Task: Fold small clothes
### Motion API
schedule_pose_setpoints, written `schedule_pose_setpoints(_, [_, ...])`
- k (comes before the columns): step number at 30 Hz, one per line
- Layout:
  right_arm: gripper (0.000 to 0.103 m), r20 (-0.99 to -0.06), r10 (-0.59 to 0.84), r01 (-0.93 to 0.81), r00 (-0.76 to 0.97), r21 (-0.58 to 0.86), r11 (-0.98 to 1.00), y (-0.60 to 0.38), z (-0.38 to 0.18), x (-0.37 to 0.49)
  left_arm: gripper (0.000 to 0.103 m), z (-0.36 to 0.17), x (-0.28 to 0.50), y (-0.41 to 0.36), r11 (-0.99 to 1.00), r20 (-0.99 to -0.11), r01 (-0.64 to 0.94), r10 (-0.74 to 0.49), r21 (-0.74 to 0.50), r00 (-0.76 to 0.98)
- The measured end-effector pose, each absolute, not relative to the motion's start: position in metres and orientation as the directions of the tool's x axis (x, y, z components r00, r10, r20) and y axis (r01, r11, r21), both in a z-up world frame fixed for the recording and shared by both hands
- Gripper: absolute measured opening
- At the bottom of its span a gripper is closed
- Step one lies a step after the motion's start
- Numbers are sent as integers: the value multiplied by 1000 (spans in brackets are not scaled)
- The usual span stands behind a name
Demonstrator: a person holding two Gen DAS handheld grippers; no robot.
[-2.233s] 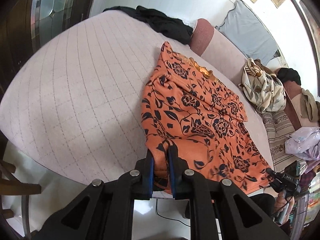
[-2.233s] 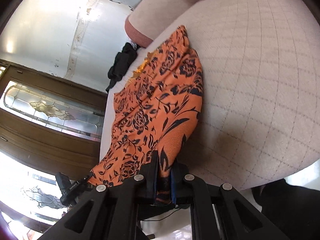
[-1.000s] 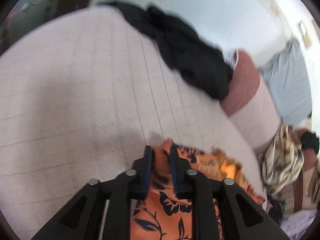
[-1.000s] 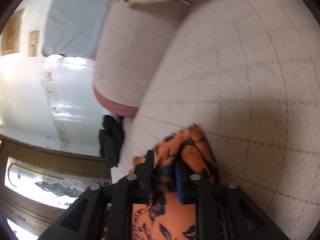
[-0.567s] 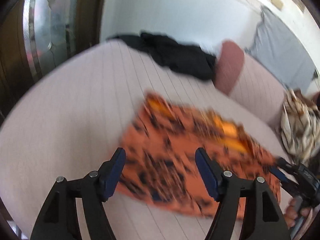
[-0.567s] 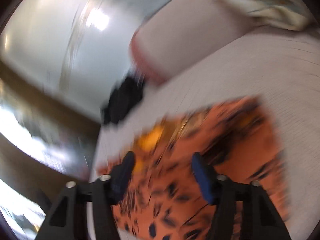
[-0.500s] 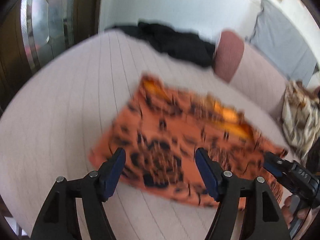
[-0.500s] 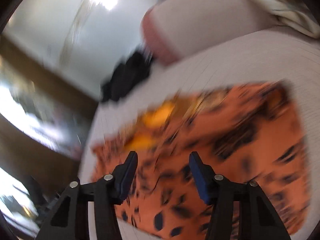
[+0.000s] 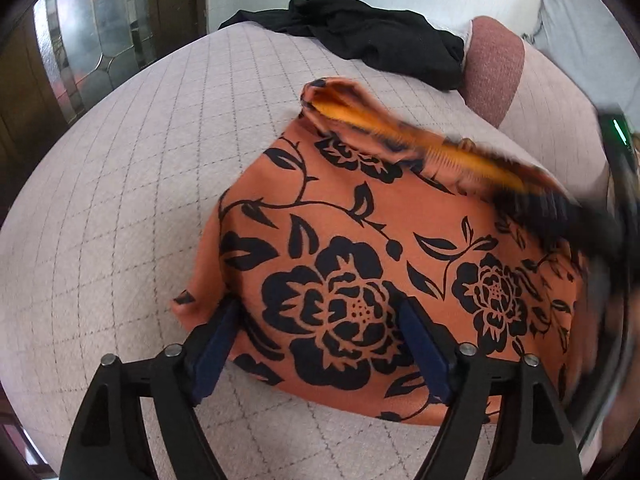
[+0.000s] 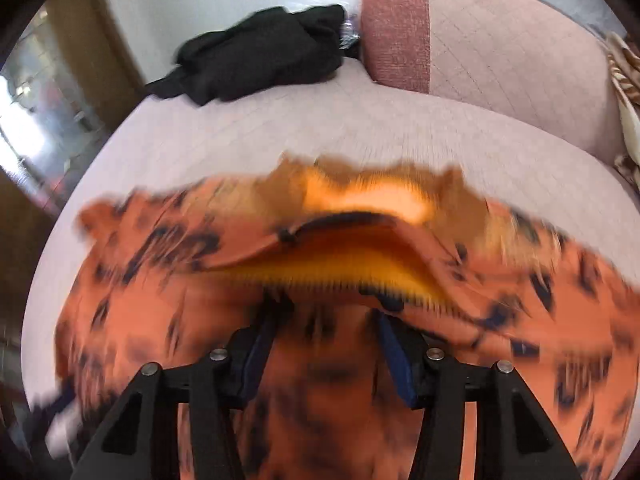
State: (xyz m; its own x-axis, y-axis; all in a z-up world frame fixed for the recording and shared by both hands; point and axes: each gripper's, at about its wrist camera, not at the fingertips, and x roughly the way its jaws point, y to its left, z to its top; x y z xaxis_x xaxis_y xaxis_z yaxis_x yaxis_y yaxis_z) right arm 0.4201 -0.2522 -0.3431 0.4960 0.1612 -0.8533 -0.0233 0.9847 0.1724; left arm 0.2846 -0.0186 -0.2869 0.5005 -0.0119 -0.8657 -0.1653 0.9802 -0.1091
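An orange garment with black flowers (image 9: 360, 264) lies folded in half on the quilted pink cushion (image 9: 120, 200). My left gripper (image 9: 316, 308) hovers over its near left part. Its jaws are opening, stand wide, and the pads press on nothing. In the right wrist view the garment (image 10: 160, 304) is blurred. A raised fold showing its yellow inner side (image 10: 352, 268) hides the tips of my right gripper (image 10: 328, 308), whose jaws stand apart without pinching cloth. The right tool's dark blurred body (image 9: 576, 224) shows over the garment's far right edge.
A black garment (image 9: 380, 36) lies crumpled at the cushion's far edge beside a dusty-red bolster end (image 9: 494, 64). A patterned cloth (image 10: 624, 80) rests at the far right. A wooden door with leaded glass (image 9: 92, 40) stands to the left. Bare cushion lies left of the garment.
Both grippers carried the garment's near corners to its far edge, let go and drew back with jaws apart. The garment now lies folded in half.
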Motion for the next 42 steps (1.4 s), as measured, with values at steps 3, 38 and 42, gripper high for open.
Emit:
schedule_pose_setpoints(3, [54,-834,133,92,535,214,972,-274,-333,461,83,-289,288,-17,981,-867,-150,-29,-119,498])
schedule_pose_setpoints(38, [24,-803,282,-136,525,249,959,-188,-285,441,83,-278,282,24,983,-871,-166,8,-85,492])
schedule_pose_setpoints(42, [21,-843,270,-220,464,185,958,-115,-302,465,84,-288,286,34,979,-885,-152,-49,-133,462])
